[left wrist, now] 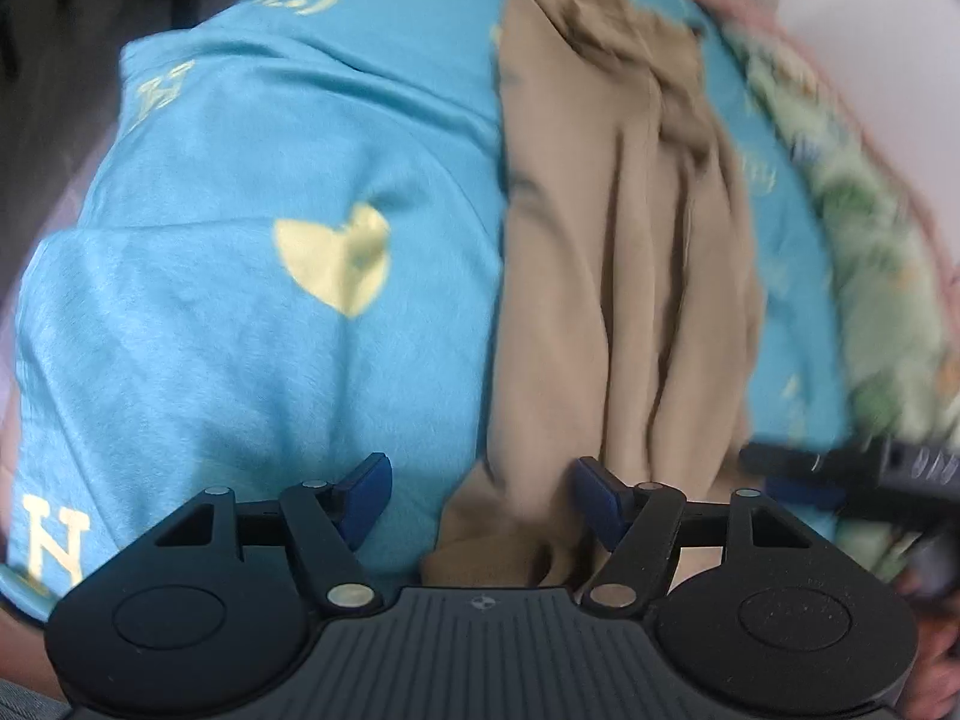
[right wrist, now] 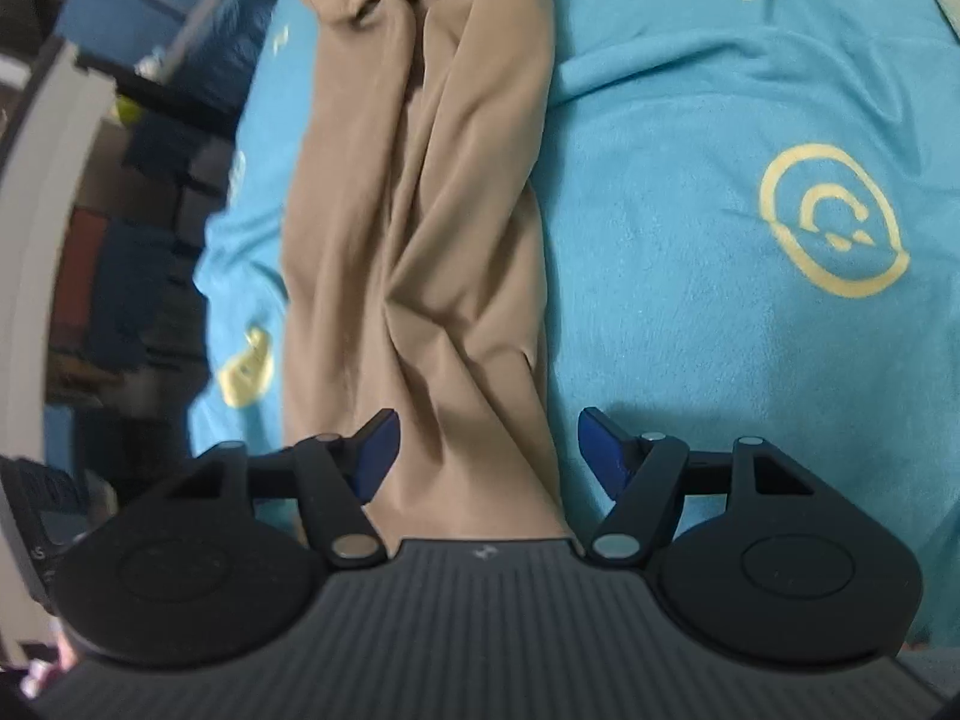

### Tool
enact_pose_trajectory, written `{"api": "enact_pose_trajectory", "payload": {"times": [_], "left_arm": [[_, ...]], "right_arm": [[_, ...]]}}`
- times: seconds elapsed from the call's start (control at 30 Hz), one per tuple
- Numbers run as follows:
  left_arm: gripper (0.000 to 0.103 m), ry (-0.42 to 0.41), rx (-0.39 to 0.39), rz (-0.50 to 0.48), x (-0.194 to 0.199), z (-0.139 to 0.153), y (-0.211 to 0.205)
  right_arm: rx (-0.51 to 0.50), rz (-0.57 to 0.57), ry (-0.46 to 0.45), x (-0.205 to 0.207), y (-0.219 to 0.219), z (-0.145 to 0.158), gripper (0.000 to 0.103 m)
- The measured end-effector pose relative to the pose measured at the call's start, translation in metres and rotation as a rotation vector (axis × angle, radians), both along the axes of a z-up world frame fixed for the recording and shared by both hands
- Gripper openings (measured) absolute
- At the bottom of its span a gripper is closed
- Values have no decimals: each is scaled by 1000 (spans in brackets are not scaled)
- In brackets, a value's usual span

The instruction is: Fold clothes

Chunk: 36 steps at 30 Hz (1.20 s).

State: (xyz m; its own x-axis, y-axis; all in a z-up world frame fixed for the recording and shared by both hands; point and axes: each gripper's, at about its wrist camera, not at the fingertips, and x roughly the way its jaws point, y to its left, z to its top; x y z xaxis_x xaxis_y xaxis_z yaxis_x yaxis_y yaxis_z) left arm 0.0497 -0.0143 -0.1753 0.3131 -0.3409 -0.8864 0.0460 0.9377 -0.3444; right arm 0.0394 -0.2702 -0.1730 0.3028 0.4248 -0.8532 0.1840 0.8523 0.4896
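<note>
A tan garment [left wrist: 624, 252] lies bunched in a long wrinkled strip on a turquoise blanket [left wrist: 252, 276] with yellow prints. My left gripper [left wrist: 483, 495] is open, its blue pads [left wrist: 366, 492] apart, with the near end of the garment between and under them. In the right wrist view the same tan garment [right wrist: 432, 228] runs away from me across the blanket [right wrist: 720, 252]. My right gripper [right wrist: 487, 450] is open, straddling the garment's near end. The right gripper also shows at the right edge of the left wrist view [left wrist: 858, 480].
A green patterned cloth [left wrist: 870, 276] lies along the blanket's right side in the left wrist view. In the right wrist view, shelves and stacked boxes [right wrist: 132, 168] stand beyond the blanket's left edge.
</note>
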Motion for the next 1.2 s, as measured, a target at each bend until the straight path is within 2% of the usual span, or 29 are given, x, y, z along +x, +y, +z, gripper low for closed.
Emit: {"api": "enact_pose_trajectory", "payload": {"times": [0.03, 0.07, 0.1, 0.13, 0.17, 0.2, 0.23, 0.37, 0.43, 0.47, 0.53, 0.6, 0.67, 0.7, 0.73, 0.8, 0.83, 0.9, 1.03, 1.2], "left_arm": [[80, -16, 32, -37, -3, 1, -9], [80, -30, 58, -71, -7, 1, -17], [75, -32, 62, -90, -9, 1, -21], [59, -35, 50, -96, -12, 2, -22], [51, -25, 26, -91, -12, 1, -22], [35, -4, -9, -70, -13, 0, -17], [24, 18, -44, -49, -13, -2, -11], [26, 83, -155, 46, -14, -7, 9], [41, 111, -168, 77, -14, -12, 12], [42, 123, -174, 88, -14, -14, 13], [52, 126, -175, 57, -15, -14, 8], [53, 130, -169, 13, -18, -14, 0], [50, 129, -151, -23, -22, -14, -8], [41, 128, -133, -28, -22, -14, -10], [26, 128, -115, -34, -22, -14, -13], [15, 129, -103, -27, -23, -14, -13], [10, 124, -115, -16, -24, -12, -11], [9, 105, -155, 15, -24, -5, -4], [8, 31, -362, 132, -19, 26, 23], [7, -124, -475, 175, -7, 103, 33]], "right_arm": [[-24, 26, 10, 1, 5, -1, 67], [-41, 52, 22, 2, 9, -2, 59], [-48, 77, 36, 1, 13, -4, 55], [-56, 99, 46, 1, 17, -5, 46], [-66, 117, 51, 1, 19, -5, 39], [-77, 135, 56, 0, 22, -5, 38], [-87, 153, 60, -1, 24, -6, 38], [-129, 211, 74, -1, 34, -7, 39], [-150, 226, 77, 1, 39, -8, 39], [-160, 234, 79, 2, 41, -9, 40], [-184, 271, 80, 2, 47, -10, 45], [-213, 329, 81, 0, 55, -10, 50], [-256, 392, 82, -3, 67, -9, 51], [-276, 418, 82, -5, 71, -9, 51], [-298, 435, 78, -7, 75, -8, 49], [-343, 466, 63, -12, 82, -6, 36], [-361, 478, 53, -14, 84, -4, 19], [-387, 479, 18, -20, 84, 4, 13], [-348, 359, -91, -24, 61, 44, 12], [-269, 205, -304, -22, 32, 139, 12]]}}
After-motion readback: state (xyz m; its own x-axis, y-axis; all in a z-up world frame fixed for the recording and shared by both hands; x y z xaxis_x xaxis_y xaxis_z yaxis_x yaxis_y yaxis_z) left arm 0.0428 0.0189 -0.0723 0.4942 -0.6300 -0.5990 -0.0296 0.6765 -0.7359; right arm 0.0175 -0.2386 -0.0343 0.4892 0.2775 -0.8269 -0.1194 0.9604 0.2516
